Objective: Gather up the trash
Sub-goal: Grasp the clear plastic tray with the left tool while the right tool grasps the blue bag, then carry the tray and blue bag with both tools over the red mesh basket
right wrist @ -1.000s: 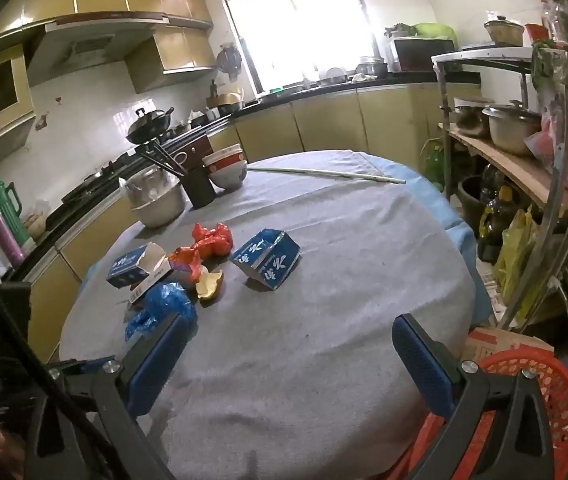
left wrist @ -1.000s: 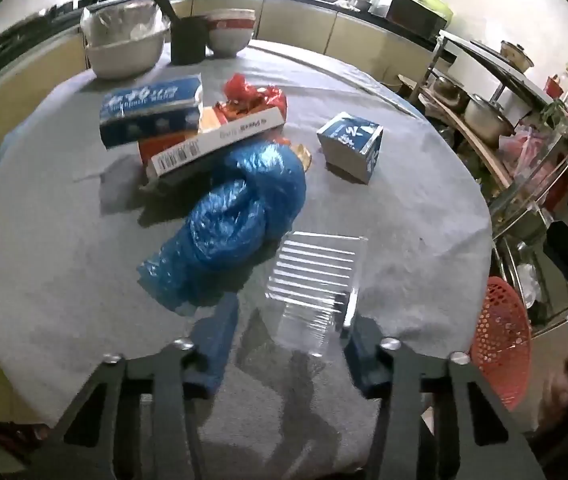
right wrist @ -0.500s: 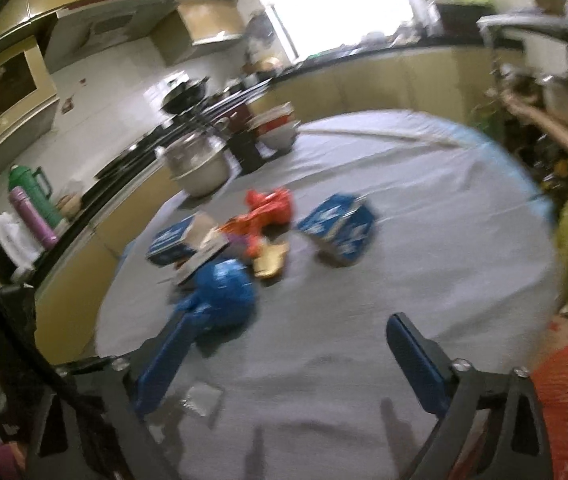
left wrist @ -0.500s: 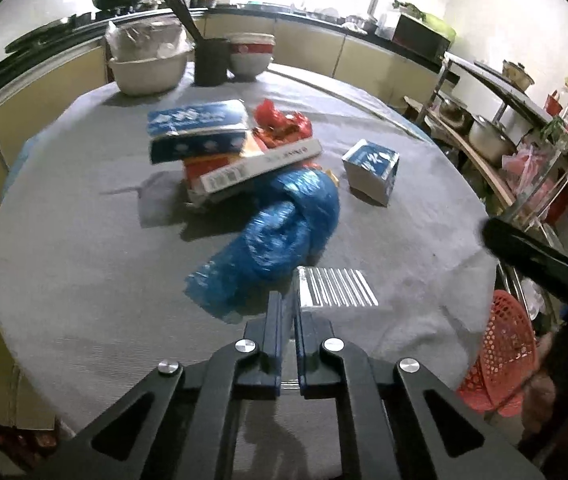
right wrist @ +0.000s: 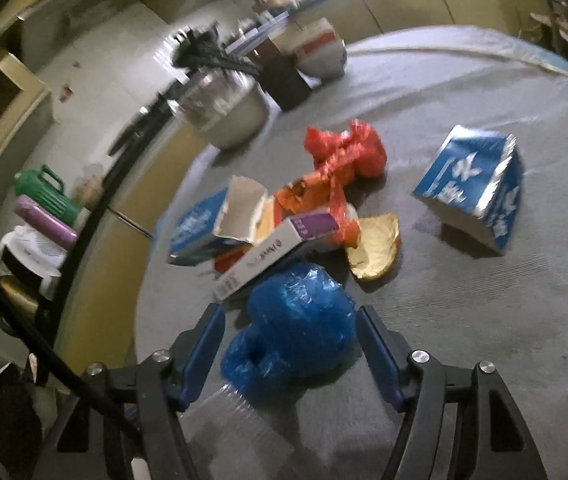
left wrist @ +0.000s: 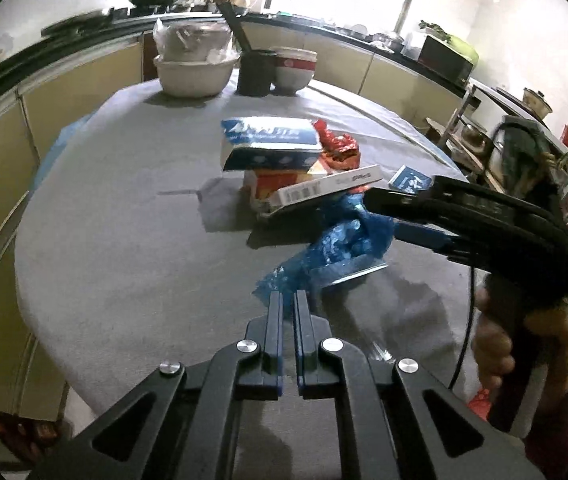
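On the grey round table lies a heap of trash. My left gripper is shut on the edge of a clear plastic tray, which tilts up off the cloth; the tray shows faintly in the right wrist view. My right gripper straddles a crumpled blue plastic bag, its jaws closing with small gaps left at both pads. From the left wrist view, the right gripper reaches in from the right over the blue bag.
Behind the bag lie a long white box, a torn blue box, a red bag, a yellow scrap and a blue-white carton. Bowls and a dark cup stand at the far edge. A hand holds the right gripper.
The left gripper closed on the clear tray and drew it up and back. The right gripper swung down from above the table to the blue bag, and its jaws narrowed.
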Motion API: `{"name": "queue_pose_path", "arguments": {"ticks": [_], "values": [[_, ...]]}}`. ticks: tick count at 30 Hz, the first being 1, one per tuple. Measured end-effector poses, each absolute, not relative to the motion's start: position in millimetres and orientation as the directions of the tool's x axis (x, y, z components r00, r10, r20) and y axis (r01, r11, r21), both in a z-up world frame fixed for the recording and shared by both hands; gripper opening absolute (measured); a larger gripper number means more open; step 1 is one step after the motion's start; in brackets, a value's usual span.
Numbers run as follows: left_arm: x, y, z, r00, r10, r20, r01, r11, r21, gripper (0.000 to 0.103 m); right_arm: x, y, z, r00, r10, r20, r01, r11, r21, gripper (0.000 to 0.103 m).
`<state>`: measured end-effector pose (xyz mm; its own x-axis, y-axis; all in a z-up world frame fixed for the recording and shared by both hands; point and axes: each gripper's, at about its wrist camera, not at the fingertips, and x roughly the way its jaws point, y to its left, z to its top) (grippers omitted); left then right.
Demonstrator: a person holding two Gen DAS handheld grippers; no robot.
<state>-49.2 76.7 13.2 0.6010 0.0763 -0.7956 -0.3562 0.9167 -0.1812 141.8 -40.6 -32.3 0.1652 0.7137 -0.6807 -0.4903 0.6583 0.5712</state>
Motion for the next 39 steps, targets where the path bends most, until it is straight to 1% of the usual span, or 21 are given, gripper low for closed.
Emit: {"name": "queue_pose_path", "arguments": {"ticks": [2,3,4,5,6,7,8,9,11,14,17,19,20,21,24,28,30,39], "values": [[-51.5,79.9,11.9,0.604,0.063,-0.794,-0.359,0.911,-0.201,0.005,143.1,-31.1,-39.2,0.160,0.693,-0.703,-0.489,0.674,0.553,0.060],[-52.3,80.6,11.6,0.605,0.054,-0.794,-0.359,0.909,-0.212,0.007,143.3,-29.1,-41.4,0.165,0.684,-0.710,-0.490,0.682,0.543,0.053],[-53.4,81.6,11.0,0.609,0.034,-0.793,-0.354,0.906,-0.233,0.009,143.2,-28.8,-42.9,0.166,0.688,-0.706,-0.490,0.679,0.546,0.052],[-54.8,81.3,11.2,0.609,0.026,-0.793,-0.352,0.904,-0.241,0.014,142.4,-31.3,-41.8,0.181,0.693,-0.698,-0.490,0.679,0.547,0.051],[-56.0,80.6,11.6,0.613,0.016,-0.790,-0.349,0.902,-0.253,0.029,140.3,-34.7,-39.2,0.207,0.688,-0.696,-0.497,0.686,0.531,0.051],[-56.5,79.8,12.1,0.618,0.010,-0.786,-0.345,0.902,-0.260,0.039,138.8,-37.7,-37.5,0.230,0.682,-0.694,-0.501,0.695,0.516,0.050],[-57.1,78.2,12.7,0.627,0.002,-0.779,-0.337,0.902,-0.270,0.059,137.5,-43.2,-35.1,0.255,0.679,-0.688,-0.503,0.701,0.505,0.050],[-57.6,75.6,13.8,0.639,-0.007,-0.769,-0.328,0.902,-0.280,0.064,137.1,-51.1,-32.8,0.273,0.684,-0.677,-0.496,0.703,0.510,0.050],[-56.2,71.6,15.2,0.658,-0.043,-0.751,-0.297,0.902,-0.312,0.064,138.2,-68.1,-28.7,0.306,0.688,-0.658,-0.474,0.710,0.521,0.050],[-52.3,61.8,14.4,0.674,-0.099,-0.732,-0.241,0.907,-0.345,0.068,141.1,-96.1,-22.7,0.368,0.673,-0.642,-0.427,0.735,0.526,0.050],[-45.3,51.2,12.7,0.678,-0.126,-0.724,-0.203,0.915,-0.350,0.069,142.9,-124.4,-20.0,0.413,0.669,-0.618,-0.388,0.743,0.545,0.050],[-38.6,46.2,11.2,0.673,-0.159,-0.722,-0.176,0.914,-0.365,0.071,143.0,-138.0,-19.4,0.427,0.667,-0.611,-0.369,0.745,0.555,0.050],[-33.2,42.0,8.6,0.663,-0.183,-0.726,-0.155,0.915,-0.372,0.074,143.1,-144.6,-20.0,0.433,0.666,-0.607,-0.358,0.745,0.562,0.050],[-28.3,38.2,6.3,0.651,-0.188,-0.736,-0.147,0.919,-0.366,0.074,143.3,-150.3,-20.6,0.438,0.665,-0.605,-0.350,0.746,0.566,0.050],[-15.2,30.2,0.1,0.630,-0.185,-0.754,-0.140,0.928,-0.344,0.074,141.0,-154.7,-23.5,0.446,0.653,-0.612,-0.341,0.756,0.558,0.050],[-5.1,29.1,-10.3,0.599,-0.157,-0.786,-0.168,0.934,-0.315,0.074,132.5,-167.3,-30.7,0.444,0.650,-0.617,-0.339,0.759,0.555,0.050],[-4.2,30.0,-14.1,0.603,-0.152,-0.783,-0.177,0.931,-0.318,0.068,127.5,-170.8,-33.0,0.444,0.646,-0.621,-0.345,0.763,0.547,0.050],[-6.9,32.5,-6.5,0.635,-0.112,-0.764,-0.199,0.932,-0.302,0.066,111.9,-180.6,-26.2,0.473,0.641,-0.605,-0.382,0.767,0.515,0.050]]}}
